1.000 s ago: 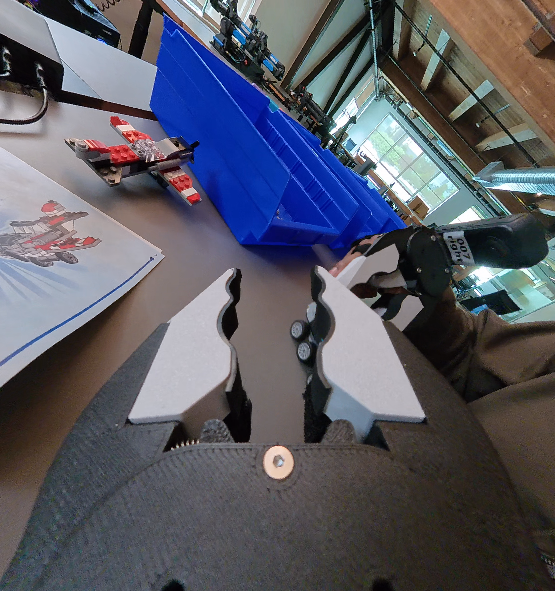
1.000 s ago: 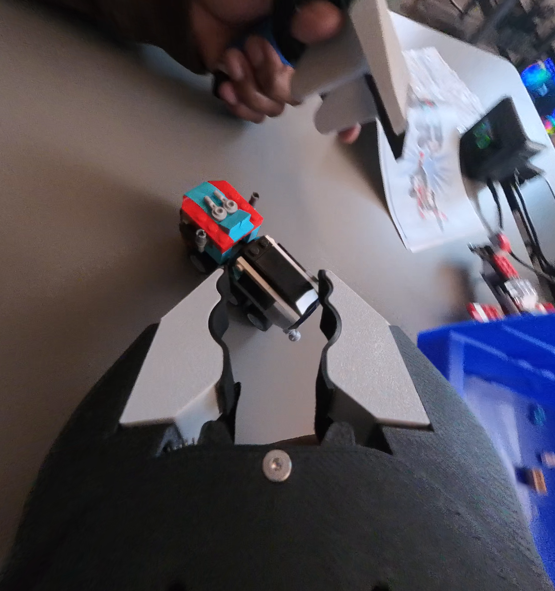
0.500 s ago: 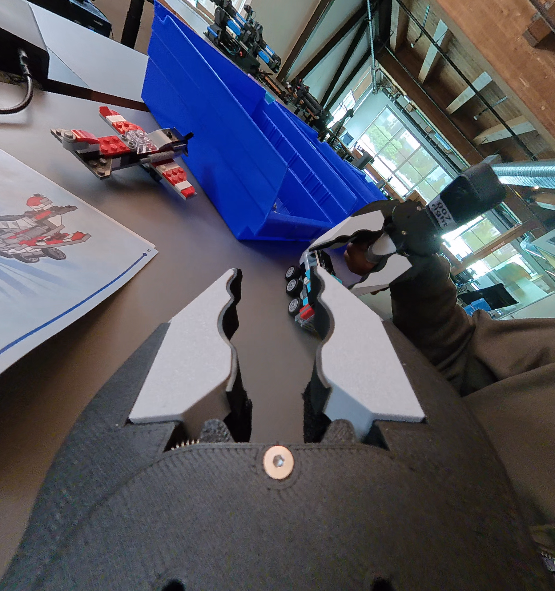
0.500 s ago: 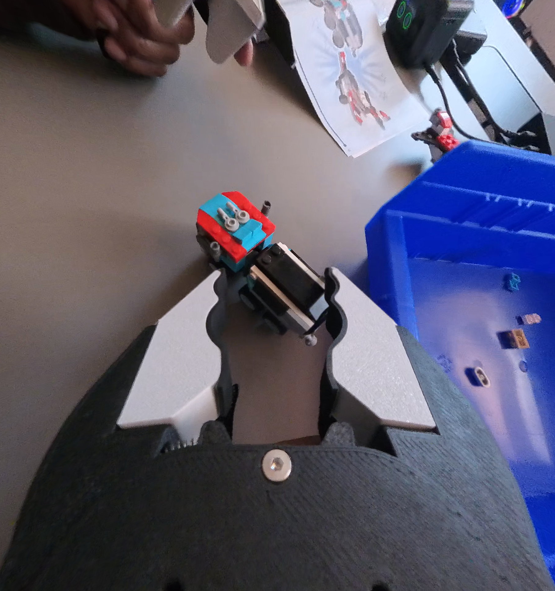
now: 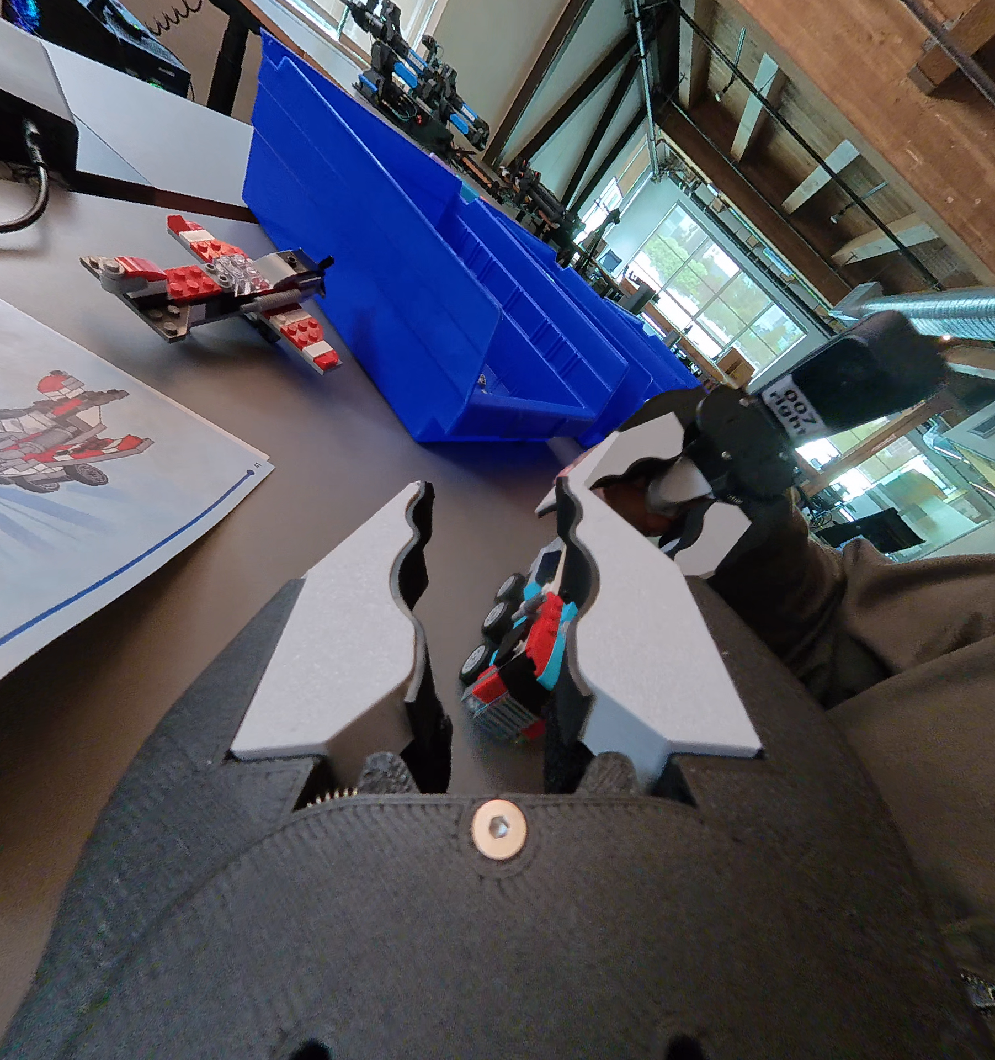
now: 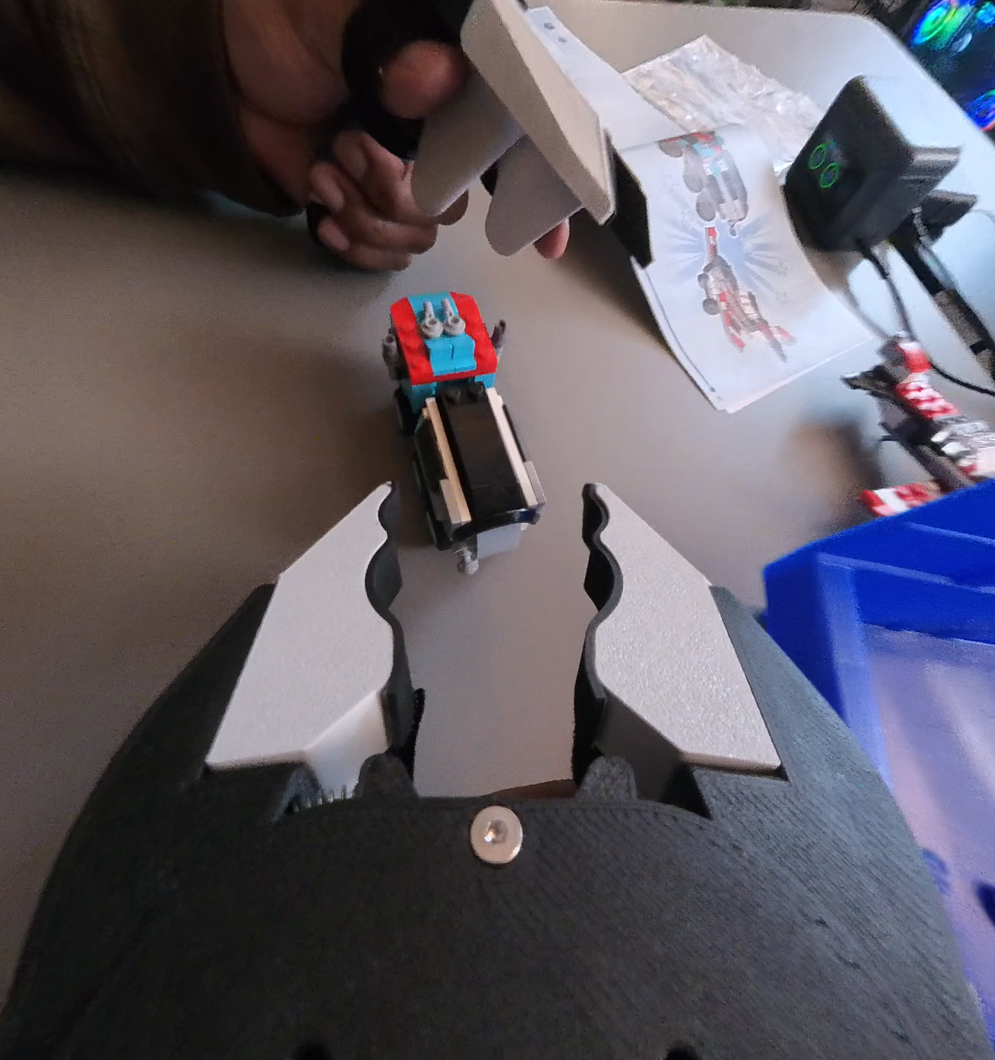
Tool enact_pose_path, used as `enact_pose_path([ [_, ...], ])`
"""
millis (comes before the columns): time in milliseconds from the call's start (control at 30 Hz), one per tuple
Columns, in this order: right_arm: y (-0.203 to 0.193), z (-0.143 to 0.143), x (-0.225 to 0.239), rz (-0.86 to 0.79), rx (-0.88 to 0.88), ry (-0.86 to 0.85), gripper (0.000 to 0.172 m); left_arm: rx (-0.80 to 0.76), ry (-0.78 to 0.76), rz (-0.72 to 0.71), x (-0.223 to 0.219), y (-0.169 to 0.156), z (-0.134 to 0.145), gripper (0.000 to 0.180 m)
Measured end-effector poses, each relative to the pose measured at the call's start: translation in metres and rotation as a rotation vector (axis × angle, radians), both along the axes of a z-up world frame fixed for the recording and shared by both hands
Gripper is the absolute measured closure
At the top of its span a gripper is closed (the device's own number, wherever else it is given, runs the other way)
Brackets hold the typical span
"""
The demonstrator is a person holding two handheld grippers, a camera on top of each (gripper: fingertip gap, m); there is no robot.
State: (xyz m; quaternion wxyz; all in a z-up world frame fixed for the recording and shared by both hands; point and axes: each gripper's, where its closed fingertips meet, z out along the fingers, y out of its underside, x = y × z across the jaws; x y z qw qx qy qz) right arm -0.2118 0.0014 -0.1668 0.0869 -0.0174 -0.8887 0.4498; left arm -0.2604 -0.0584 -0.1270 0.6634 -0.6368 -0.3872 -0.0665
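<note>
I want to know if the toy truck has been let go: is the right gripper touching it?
Apart. The right wrist view shows bare table between both fingertips of the right gripper and the toy truck ahead.

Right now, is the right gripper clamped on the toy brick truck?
No, the right gripper is open, and the toy brick truck stands on the table just beyond its fingertips, touching neither.

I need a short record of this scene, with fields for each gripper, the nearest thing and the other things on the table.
left gripper: open, holds nothing
right gripper: open, holds nothing
nearest thing: toy truck, on the table, just ahead of the right fingertips, untouched
other things: blue bins; brick plane; instruction sheet; black box
</note>
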Motion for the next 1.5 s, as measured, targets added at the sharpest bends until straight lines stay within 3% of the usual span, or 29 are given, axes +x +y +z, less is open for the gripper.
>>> enact_pose_path([
  [167,-0.016,-0.017,0.004,0.021,0.006,-0.04,0.129,0.008,-0.001,-0.018,0.002,0.002,0.0,0.135],
  [367,-0.01,-0.009,0.006,0.005,-0.057,-0.18,0.131,-0.033,0.044,-0.169,0.02,0.007,0.006,0.123],
  [533,-0.002,-0.01,0.003,-0.021,-0.085,-0.322,0.131,-0.202,0.081,-0.328,0.043,0.01,-0.016,0.104],
  [733,0.001,-0.01,0.002,-0.051,-0.119,-0.48,0.131,-0.299,-0.03,-0.396,0.056,0.021,-0.044,0.107],
  [867,0.001,-0.01,0.002,-0.074,-0.131,-0.556,0.131,-0.3,-0.122,-0.359,0.053,0.022,-0.05,0.129],
  [1067,0.0,0.0,-0.003,-0.101,-0.226,-0.672,0.13,-0.146,-0.335,-0.338,0.052,0.022,-0.047,0.131],
  [1200,0.003,0.01,-0.007,-0.068,-0.264,-0.554,0.12,-0.089,-0.42,-0.301,0.048,0.02,-0.048,0.131],
  [1367,0.011,0.03,-0.009,-0.03,-0.295,-0.215,0.105,-0.009,-0.486,-0.251,0.041,0.017,-0.045,0.131],
  [1500,0.005,0.022,0.005,0.01,-0.206,-0.063,0.095,0.026,-0.515,-0.192,0.034,0.015,-0.045,0.131],
])
